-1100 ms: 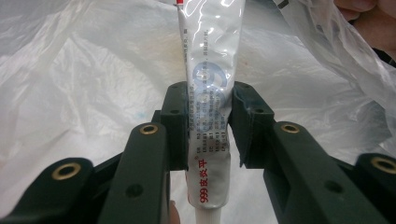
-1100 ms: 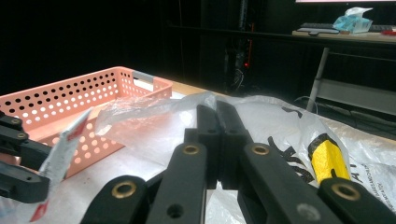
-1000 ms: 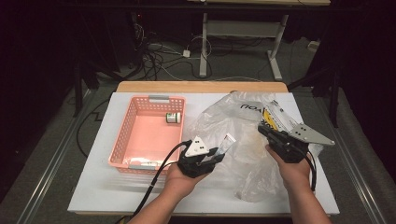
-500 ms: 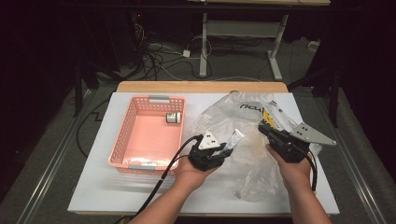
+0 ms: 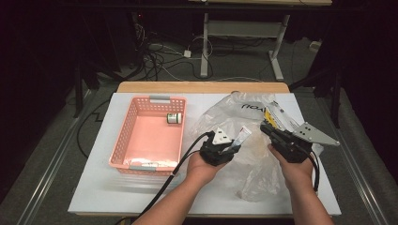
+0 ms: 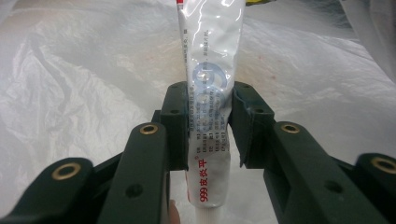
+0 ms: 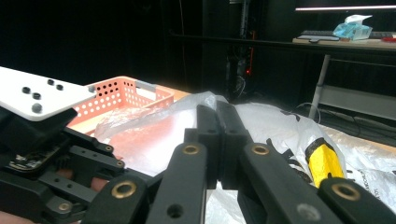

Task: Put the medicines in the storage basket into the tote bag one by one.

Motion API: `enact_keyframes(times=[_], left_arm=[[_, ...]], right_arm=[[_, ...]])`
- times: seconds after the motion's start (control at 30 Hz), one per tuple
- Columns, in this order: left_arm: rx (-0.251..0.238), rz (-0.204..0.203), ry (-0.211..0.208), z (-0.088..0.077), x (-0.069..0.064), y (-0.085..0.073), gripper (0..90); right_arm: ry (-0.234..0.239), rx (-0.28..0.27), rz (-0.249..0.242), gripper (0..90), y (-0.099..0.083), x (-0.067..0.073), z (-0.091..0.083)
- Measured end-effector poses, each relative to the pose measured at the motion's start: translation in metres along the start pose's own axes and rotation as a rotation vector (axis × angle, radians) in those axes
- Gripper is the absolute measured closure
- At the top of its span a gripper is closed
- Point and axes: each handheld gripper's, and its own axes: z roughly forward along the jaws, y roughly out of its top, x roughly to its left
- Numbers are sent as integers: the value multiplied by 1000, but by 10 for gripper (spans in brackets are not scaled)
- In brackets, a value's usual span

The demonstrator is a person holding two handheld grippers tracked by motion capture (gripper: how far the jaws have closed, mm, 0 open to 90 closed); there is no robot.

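Near the middle of the table, the left gripper (image 5: 233,146) grasps a white ointment tube (image 6: 208,107) at mid-body, over the clear plastic bag (image 5: 244,161). The tube looks light, soft and glossy (likely slippery), so flat sides suit best. Right gripper (image 5: 268,131) is clenched on the bag's film. Farther left sits the pink basket (image 5: 123,140).

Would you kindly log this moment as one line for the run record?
left hand-held gripper: shut on white tube | right hand-held gripper: shut, pinching plastic bag | pink basket: holds small jar
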Motion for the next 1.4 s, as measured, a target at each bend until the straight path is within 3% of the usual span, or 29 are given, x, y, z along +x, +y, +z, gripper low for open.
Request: enact_keyframes(times=[0.67, 1.27, 1.4], left_arm=[[14, 5, 37, 46, 3, 8, 674], [17, -16, 29, 77, 5, 3, 671], [14, -24, 23, 75, 4, 4, 592]], right_arm=[[-9, 1, 13, 900, -1, -3, 1], [-13, 0, 28, 900, -2, -5, 2], [-13, 3, 28, 900, -3, -7, 2]])
